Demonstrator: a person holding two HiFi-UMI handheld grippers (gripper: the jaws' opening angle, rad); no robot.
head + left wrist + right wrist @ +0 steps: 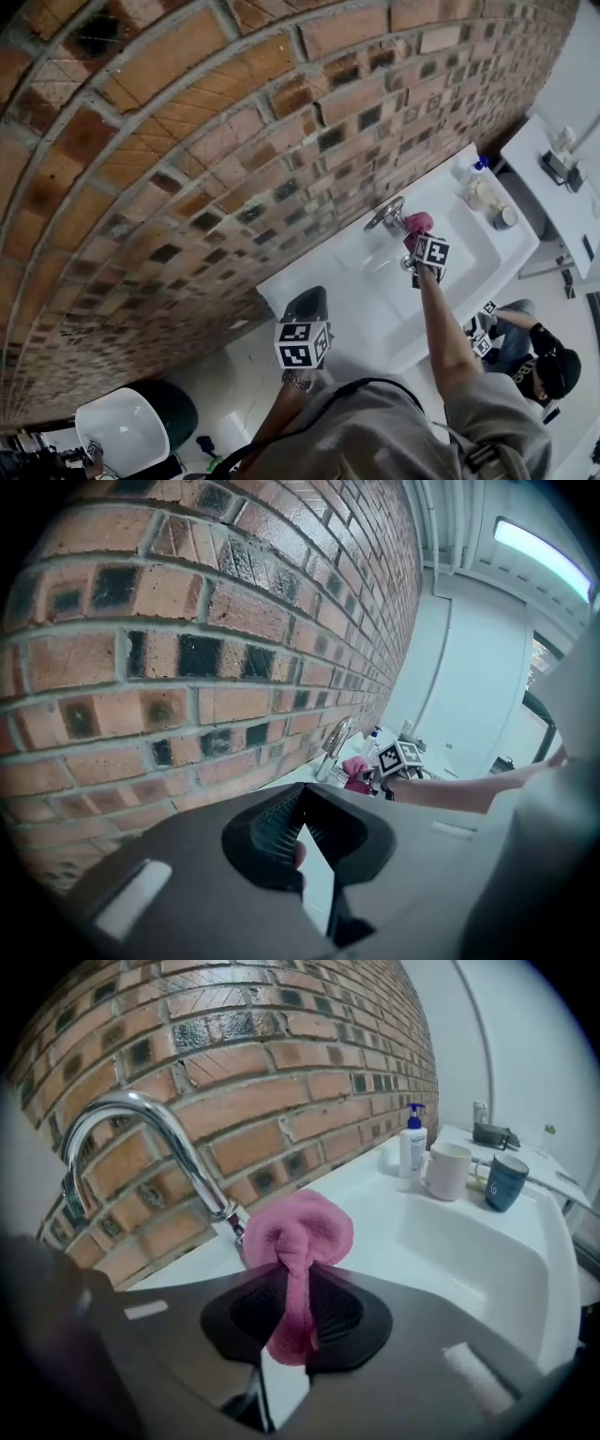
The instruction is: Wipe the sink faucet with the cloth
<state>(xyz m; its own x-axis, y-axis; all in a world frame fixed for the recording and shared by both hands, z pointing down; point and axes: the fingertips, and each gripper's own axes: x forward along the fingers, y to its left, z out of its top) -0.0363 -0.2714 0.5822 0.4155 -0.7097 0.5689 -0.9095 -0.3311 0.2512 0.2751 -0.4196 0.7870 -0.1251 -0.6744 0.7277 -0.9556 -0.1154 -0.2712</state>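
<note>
The chrome faucet (141,1119) curves up from the white sink (469,1241) against the brick wall; the head view shows the faucet (386,217) at the sink's back edge. My right gripper (295,1312) is shut on a pink cloth (305,1232), whose bunched end presses against the lower part of the faucet's spout. In the head view the right gripper (417,242) and the cloth (419,222) sit just right of the faucet. My left gripper (300,803) hangs back at the sink's left end (305,305), jaws closed tip to tip with nothing between them.
On the sink's right ledge stand a soap pump bottle (412,1141), a white mug (448,1170) and a dark blue mug (506,1182). The brick wall (187,141) runs right behind the faucet. A person crouches on the floor (539,361).
</note>
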